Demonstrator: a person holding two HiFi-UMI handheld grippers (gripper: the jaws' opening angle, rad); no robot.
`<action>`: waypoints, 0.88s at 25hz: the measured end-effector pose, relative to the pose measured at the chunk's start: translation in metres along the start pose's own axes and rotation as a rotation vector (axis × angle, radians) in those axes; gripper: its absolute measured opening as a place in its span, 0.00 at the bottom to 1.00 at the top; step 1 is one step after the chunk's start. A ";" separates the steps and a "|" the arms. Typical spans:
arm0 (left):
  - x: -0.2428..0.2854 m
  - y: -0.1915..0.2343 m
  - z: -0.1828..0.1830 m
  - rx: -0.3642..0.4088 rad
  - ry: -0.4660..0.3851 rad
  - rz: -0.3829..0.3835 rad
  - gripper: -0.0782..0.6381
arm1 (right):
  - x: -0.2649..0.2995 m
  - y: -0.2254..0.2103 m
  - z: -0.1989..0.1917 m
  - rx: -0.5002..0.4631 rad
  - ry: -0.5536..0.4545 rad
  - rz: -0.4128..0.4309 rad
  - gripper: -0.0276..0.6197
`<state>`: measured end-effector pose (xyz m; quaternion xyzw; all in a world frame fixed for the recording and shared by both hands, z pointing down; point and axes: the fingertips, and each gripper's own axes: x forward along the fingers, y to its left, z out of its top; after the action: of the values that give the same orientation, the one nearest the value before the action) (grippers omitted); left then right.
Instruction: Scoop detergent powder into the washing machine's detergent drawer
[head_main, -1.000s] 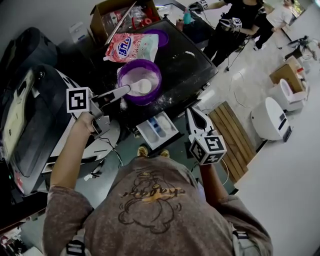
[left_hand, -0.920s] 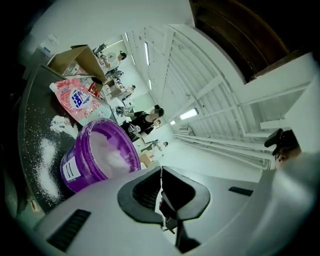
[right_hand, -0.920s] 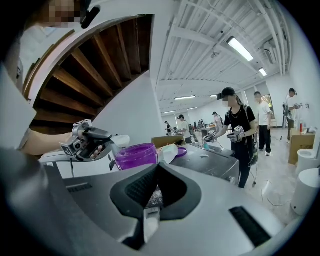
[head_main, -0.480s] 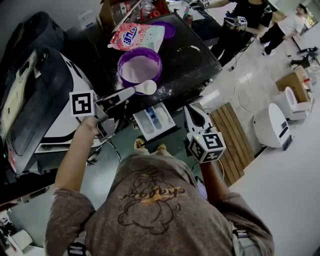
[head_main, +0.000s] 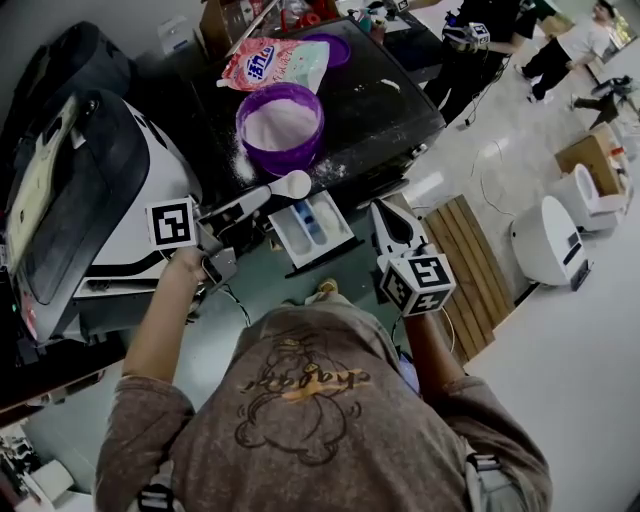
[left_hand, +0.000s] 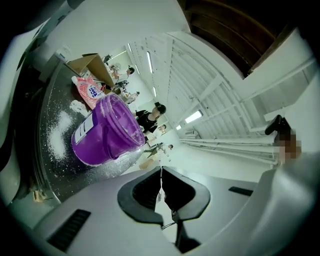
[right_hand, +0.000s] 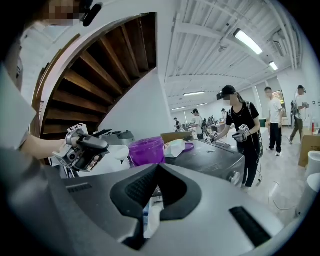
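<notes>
My left gripper (head_main: 256, 197) is shut on the handle of a white scoop (head_main: 293, 185) heaped with powder. The scoop hangs just off the front edge of the black washer top, above the back left corner of the open detergent drawer (head_main: 312, 228). Behind it a purple tub (head_main: 281, 125) of powder stands on the washer top, also seen in the left gripper view (left_hand: 105, 132) and the right gripper view (right_hand: 147, 150). A pink detergent bag (head_main: 275, 62) lies beyond the tub. My right gripper (head_main: 384, 210) is shut and empty, to the right of the drawer.
Spilled powder dusts the black washer top (head_main: 385, 100). A second white and black machine (head_main: 90, 170) stands at the left. A cardboard box (head_main: 225, 20) sits at the back. A wooden pallet (head_main: 470, 260) and a white appliance (head_main: 550, 240) are on the floor right. People (head_main: 480, 30) stand far right.
The left gripper lifted the filled scoop out of the purple tub and brought it forward and down to the drawer. The right gripper has barely moved.
</notes>
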<state>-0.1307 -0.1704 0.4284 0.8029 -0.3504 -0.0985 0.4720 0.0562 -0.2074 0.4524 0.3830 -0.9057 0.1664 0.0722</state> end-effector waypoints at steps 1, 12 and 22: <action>-0.001 0.001 -0.003 0.014 0.003 -0.005 0.14 | -0.001 0.002 0.000 0.005 -0.001 -0.002 0.05; -0.012 0.013 -0.040 0.069 0.005 -0.004 0.14 | -0.018 0.034 -0.011 -0.045 0.024 -0.001 0.05; -0.011 0.056 -0.080 0.179 0.115 0.182 0.14 | -0.026 0.034 -0.022 -0.071 0.030 -0.006 0.05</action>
<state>-0.1256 -0.1250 0.5156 0.8109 -0.4017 0.0224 0.4249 0.0496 -0.1599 0.4580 0.3802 -0.9089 0.1395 0.0996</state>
